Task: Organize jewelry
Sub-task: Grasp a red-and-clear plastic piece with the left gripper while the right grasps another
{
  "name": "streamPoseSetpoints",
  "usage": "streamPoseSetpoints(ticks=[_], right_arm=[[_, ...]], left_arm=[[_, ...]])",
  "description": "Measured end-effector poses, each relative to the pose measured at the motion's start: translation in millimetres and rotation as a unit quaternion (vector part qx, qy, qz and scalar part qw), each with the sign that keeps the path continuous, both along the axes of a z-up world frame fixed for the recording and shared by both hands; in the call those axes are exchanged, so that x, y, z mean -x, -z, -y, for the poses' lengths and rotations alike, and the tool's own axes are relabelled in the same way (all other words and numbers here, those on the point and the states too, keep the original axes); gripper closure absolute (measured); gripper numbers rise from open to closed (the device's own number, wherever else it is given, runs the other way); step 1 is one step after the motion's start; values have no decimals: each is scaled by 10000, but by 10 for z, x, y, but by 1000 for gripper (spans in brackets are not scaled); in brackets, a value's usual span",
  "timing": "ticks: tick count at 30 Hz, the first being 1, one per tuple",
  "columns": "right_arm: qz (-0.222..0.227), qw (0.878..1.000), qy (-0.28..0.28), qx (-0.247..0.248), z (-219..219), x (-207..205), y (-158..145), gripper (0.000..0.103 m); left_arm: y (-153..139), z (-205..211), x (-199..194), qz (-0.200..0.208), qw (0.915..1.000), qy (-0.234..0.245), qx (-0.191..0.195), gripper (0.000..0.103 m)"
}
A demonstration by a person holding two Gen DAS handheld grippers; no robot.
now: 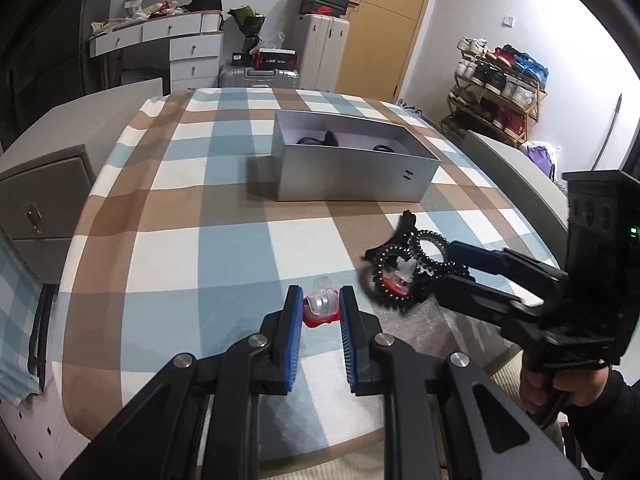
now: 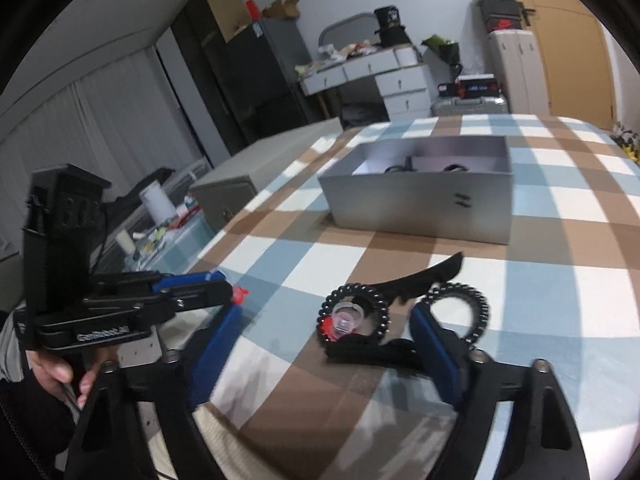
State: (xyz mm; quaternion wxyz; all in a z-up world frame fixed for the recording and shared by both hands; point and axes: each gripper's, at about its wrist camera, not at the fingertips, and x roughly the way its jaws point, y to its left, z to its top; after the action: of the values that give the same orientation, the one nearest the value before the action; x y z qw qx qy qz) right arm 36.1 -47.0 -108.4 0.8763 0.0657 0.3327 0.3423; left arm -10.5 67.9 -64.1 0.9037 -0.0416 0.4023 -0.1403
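Left wrist view first, reading left to right: the left tool [image 1: 319, 312] sits low over the checked tablecloth [image 1: 168, 248] with its blue-padded fingers [image 1: 294, 320] parted, and a small clear-and-red ring [image 1: 320, 306] sits between them. Can't tell whether the pads are actually touching it, so I wouldn't call it gripped. Further back, about mid-table, there's an open silver box [image 1: 352, 176] with a few dark bits lying in the bottom. Off to the right is the little pile of jewelry: a black beaded bracelet [image 1: 390, 280] with a second clear-and-red ring [image 1: 402, 278] sitting inside its loop, a black spiral hair tie [image 1: 434, 246] right next to it, and a curved black hair clip [image 1: 400, 232] poking out behind. The right tool [image 1: 442, 268] comes in from the right edge, its tips right at the pile. From the right wrist view its fingers [image 2: 434, 344] are spread wide with nothing clamped; the right-hand one lies against the spiral hair tie [image 2: 468, 312], while the bracelet [image 2: 354, 314] and its ring [image 2: 346, 318] lie on the cloth between the fingers. The box [image 2: 420, 204] sits beyond them.
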Motion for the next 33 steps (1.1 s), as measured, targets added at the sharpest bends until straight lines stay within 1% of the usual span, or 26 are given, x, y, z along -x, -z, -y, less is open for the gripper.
streamPoseSetpoints(ticks=[2, 4, 6, 8, 10, 11, 14, 15, 16, 21, 23, 31, 33], right_arm=[[-32, 10000, 8, 63, -43, -33, 31, 30], [11, 9999, -5, 127, -73, -30, 33, 35], [83, 9995, -8, 294, -117, -23, 45, 39], [103, 9988, 50, 476, -152, -31, 68, 44], [99, 9980, 124, 617, -179, -50, 86, 55], [112, 9973, 182, 698, -187, -58, 98, 57], [112, 9972, 183, 710, -197, -62, 100, 73], [119, 9972, 178, 721, -200, -57, 97, 81], [146, 9968, 182, 767, -208, -51, 96, 84], [326, 9948, 155, 951, -256, 8, 75, 84], [371, 9947, 142, 952, -258, 29, 63, 85], [344, 9969, 182, 689, -187, 43, 5, 85], [374, 9977, 207, 530, -132, 53, -32, 85]], left_arm=[[17, -24, 6, -9, 10000, -4, 1, 90], [31, -46, 21, -35, 10000, 18, 14, 90], [45, -65, 27, -41, 10000, 11, -7, 90], [57, -84, 18, -57, 10000, 17, 8, 90], [62, -105, 11, -72, 10000, -6, 32, 90], [63, -112, 9, -83, 10000, -12, 35, 90], [79, -120, 2, -134, 9999, -31, 8, 90], [79, -122, 9, -128, 9999, -32, -3, 90], [77, -123, 17, -129, 9999, -23, -4, 90], [65, -120, 34, -124, 9999, -22, -16, 90], [65, -120, 32, -117, 9999, -21, -26, 90], [37, -93, 36, -115, 9999, -6, -76, 90], [38, -90, 41, -125, 9999, 1, -104, 90]])
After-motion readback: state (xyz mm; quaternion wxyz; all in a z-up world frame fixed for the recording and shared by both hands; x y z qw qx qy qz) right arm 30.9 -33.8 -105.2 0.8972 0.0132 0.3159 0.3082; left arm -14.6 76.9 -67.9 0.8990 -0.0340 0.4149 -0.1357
